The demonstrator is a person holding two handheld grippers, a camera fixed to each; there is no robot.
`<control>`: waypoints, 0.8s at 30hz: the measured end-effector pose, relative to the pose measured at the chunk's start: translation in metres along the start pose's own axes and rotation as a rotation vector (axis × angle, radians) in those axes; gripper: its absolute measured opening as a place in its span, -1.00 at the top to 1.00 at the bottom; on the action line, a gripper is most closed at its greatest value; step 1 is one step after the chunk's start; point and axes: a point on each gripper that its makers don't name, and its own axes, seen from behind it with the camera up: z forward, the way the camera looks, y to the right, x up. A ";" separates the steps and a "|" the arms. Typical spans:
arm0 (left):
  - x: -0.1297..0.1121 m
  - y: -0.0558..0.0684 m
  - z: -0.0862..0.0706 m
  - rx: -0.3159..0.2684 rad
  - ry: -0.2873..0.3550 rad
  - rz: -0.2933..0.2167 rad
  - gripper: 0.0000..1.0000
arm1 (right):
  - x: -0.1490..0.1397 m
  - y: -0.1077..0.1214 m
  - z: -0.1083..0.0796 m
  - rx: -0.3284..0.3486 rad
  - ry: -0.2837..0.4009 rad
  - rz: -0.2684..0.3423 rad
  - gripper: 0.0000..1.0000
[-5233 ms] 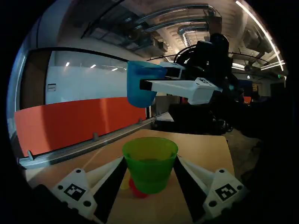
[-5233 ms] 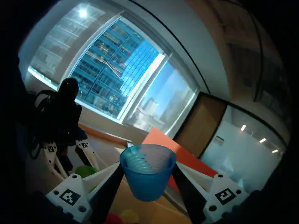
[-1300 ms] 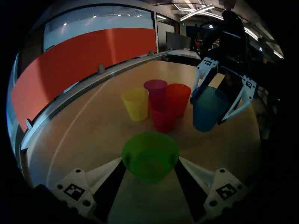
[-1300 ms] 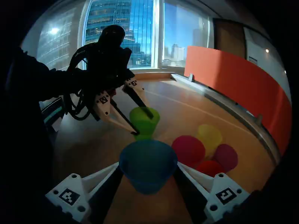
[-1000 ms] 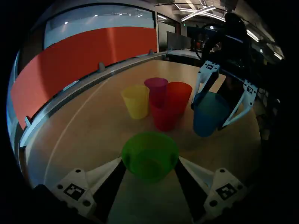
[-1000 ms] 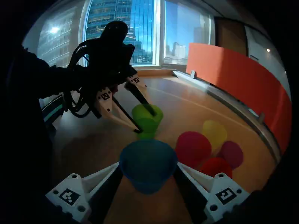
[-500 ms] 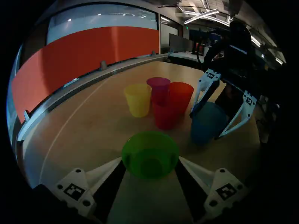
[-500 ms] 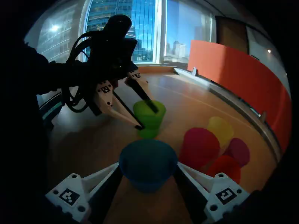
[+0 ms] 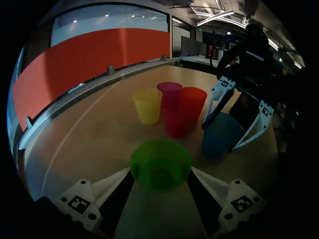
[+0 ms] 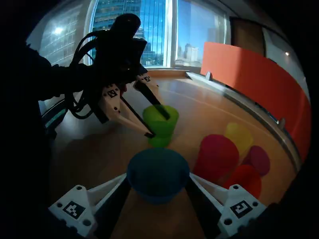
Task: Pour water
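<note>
- our left gripper [image 9: 160, 172] grips the green cup [image 9: 160, 163], one finger pressed on each side, upright and low over the wooden table [image 9: 91, 135].
- our right gripper [image 10: 158, 181] clasps the blue cup [image 10: 158, 172] the same way, also upright.
- the two held cups are near each other but apart; we cannot tell whether either touches the table.
- just beyond them a yellow cup [image 9: 147, 106], magenta cup [image 9: 170, 92], orange cup [image 9: 193, 101] and red cup [image 9: 175, 122] stand clustered.

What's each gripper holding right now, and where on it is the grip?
The left gripper holds the green cup, clamped across its two opposite side walls. The right gripper holds the blue cup the same way.
</note>
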 end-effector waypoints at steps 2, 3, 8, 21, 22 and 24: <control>0.000 0.000 0.000 0.000 0.000 -0.004 -0.72 | 0.000 0.000 0.000 0.000 0.001 0.004 -0.80; 0.000 -0.001 0.000 0.001 0.000 -0.006 -0.72 | -0.001 0.000 0.000 0.000 0.001 0.006 -0.80; -0.002 -0.003 0.000 0.008 -0.008 -0.010 -0.81 | -0.002 0.000 -0.001 -0.001 0.001 0.009 -0.81; -0.007 -0.004 -0.002 0.020 -0.028 -0.009 -0.96 | -0.006 0.001 -0.004 -0.015 -0.009 0.005 -1.00; -0.008 -0.004 -0.003 0.022 -0.028 -0.011 -0.96 | -0.006 0.001 -0.005 -0.017 -0.009 0.007 -1.00; -0.008 -0.005 -0.005 0.025 -0.027 -0.016 -0.96 | -0.007 0.002 -0.008 -0.023 -0.009 0.011 -1.00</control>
